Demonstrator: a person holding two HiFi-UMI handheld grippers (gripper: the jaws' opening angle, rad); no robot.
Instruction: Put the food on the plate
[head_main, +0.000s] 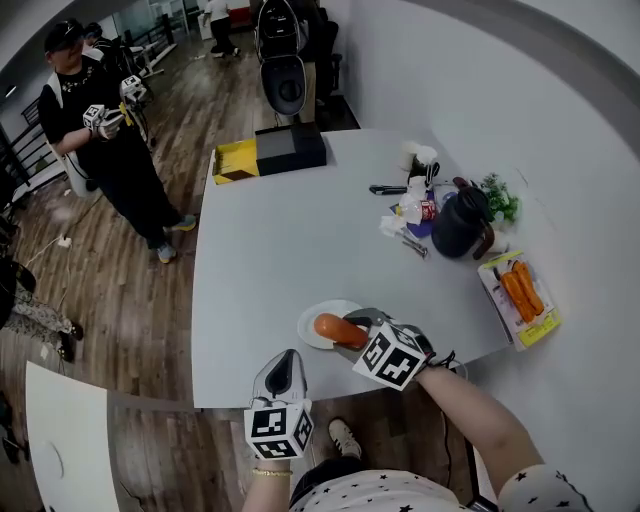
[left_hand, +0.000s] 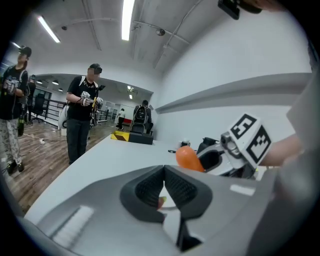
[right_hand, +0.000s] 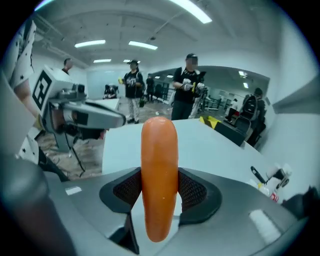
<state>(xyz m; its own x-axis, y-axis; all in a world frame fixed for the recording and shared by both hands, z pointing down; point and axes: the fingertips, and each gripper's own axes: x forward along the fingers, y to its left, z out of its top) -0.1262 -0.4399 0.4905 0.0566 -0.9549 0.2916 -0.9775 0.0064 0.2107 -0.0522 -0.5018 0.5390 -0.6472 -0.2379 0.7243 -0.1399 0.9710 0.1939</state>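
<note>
An orange sausage (head_main: 336, 328) hangs just over a small white plate (head_main: 308, 336) near the front edge of the grey table (head_main: 290, 240). My right gripper (head_main: 352, 336) is shut on it. In the right gripper view the sausage (right_hand: 159, 150) stands upright between the two dark pads (right_hand: 192, 192), which press on its sides. My left gripper (head_main: 287, 360) is at the table's front edge, left of the plate, its jaws (left_hand: 164, 171) shut with nothing in them. From the left gripper view the sausage (left_hand: 188, 158) and the right gripper's marker cube (left_hand: 248, 137) show just ahead.
At the right side stand a black kettle (head_main: 460, 222), a small plant (head_main: 498, 198), bottles and utensils (head_main: 418, 208), and a tray of orange food (head_main: 520, 292). A yellow and black box (head_main: 270, 152) lies at the far edge. A person (head_main: 100, 140) stands on the wooden floor at the left.
</note>
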